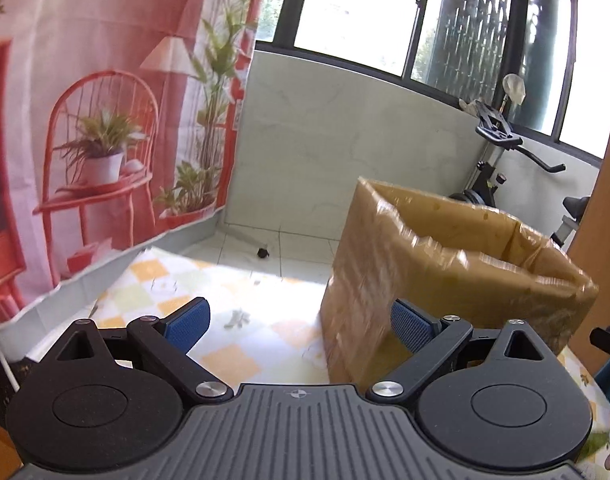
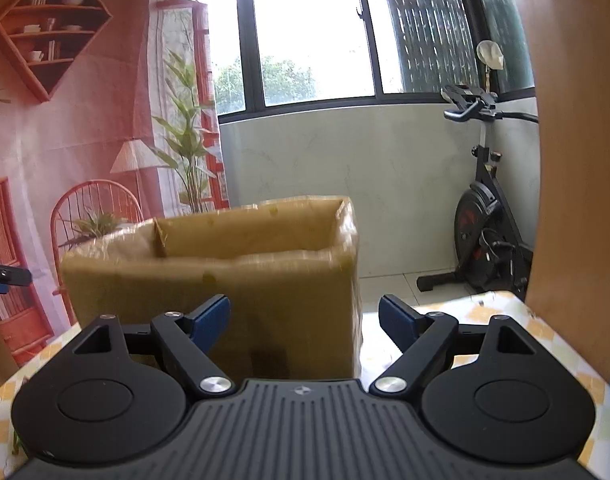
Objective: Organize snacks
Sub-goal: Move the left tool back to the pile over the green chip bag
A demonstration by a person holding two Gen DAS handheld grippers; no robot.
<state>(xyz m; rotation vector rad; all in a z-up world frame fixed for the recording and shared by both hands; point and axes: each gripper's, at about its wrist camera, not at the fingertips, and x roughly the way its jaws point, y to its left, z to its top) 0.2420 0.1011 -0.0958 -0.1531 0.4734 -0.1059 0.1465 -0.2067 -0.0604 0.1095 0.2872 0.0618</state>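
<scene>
Left tool [image 1: 297, 328], right tool [image 2: 304, 320] both spread, empty, before open cardboard box [image 2: 225, 264] on counter [image 1: 241, 344]; no snacks visible; sorting apparently unstarted.

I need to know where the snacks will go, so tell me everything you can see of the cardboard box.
The cardboard box is brown and rectangular, wrapped in glossy clear tape that wrinkles along the rim. Its top is open; the inside walls show, but the bottom and any contents are hidden. It stands upright on the checked yellow-and-white tablecloth, near the table's far edge. Neither gripper touches it: both sets of blue pads stand apart with nothing between them. Motion blur softens its surface.
</scene>
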